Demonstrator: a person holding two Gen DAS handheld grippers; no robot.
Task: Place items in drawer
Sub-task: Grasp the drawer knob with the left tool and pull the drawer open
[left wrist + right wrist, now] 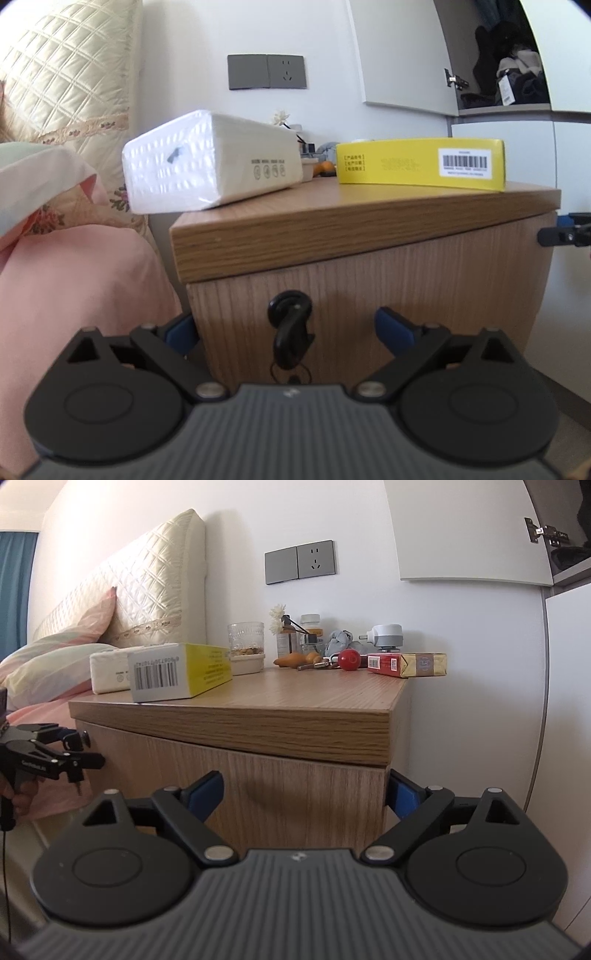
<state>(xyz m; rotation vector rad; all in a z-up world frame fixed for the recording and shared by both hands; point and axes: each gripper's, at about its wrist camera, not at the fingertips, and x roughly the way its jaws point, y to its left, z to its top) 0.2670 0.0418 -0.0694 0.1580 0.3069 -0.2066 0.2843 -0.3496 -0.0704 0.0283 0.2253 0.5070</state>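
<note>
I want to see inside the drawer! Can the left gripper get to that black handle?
Probably yes. The left gripper is open, and the black handle on the drawer front sits right between its fingers, with nothing in the way.

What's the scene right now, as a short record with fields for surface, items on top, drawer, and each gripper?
surface: wooden nightstand beside a bed
items on top: white tissue pack, yellow box, glass cup, red ball, red and gold pack, small clutter at the back
drawer: front closed, black handle on it
left gripper: jaws open, either side of the handle, not gripping
right gripper: jaws open, empty, facing the cabinet's right corner
</note>
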